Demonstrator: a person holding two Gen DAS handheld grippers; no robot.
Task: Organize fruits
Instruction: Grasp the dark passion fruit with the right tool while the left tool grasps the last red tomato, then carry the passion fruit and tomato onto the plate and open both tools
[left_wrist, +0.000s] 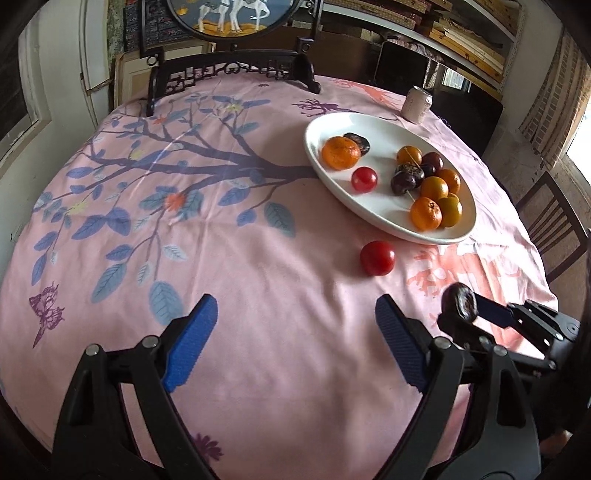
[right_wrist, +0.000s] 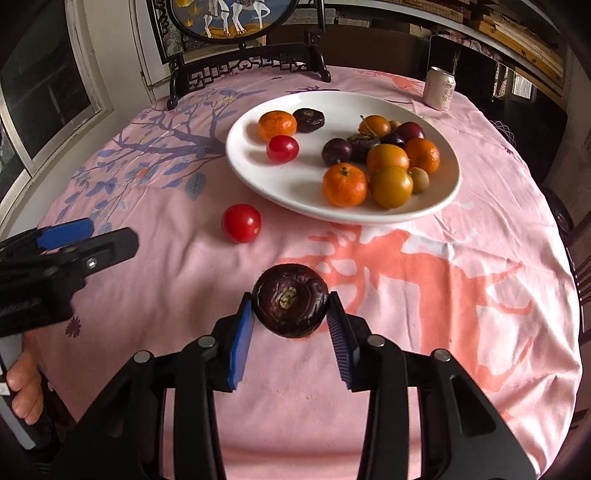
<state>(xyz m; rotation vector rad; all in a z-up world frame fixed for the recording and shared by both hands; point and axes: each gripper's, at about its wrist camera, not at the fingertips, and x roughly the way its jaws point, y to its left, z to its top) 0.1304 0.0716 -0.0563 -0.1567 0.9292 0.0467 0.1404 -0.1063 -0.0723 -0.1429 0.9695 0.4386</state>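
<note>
A white plate (right_wrist: 258, 177) holds several fruits: oranges, dark plums, a red tomato and a small green one; it also shows in the left wrist view (left_wrist: 373, 214). A loose red tomato (right_wrist: 241, 223) lies on the cloth in front of the plate, also in the left wrist view (left_wrist: 377, 257). My right gripper (right_wrist: 290, 314) is shut on a dark round chestnut-like fruit (right_wrist: 290, 299), held above the cloth; the fruit shows in the left wrist view (left_wrist: 460, 302). My left gripper (left_wrist: 295, 332) is open and empty, near the table's front edge.
A drink can (right_wrist: 439, 88) stands behind the plate. A carved dark stand (right_wrist: 251, 66) with a round painted panel stands at the table's far edge. A wooden chair (left_wrist: 554, 225) is at the right. The pink patterned tablecloth (left_wrist: 221, 240) covers the round table.
</note>
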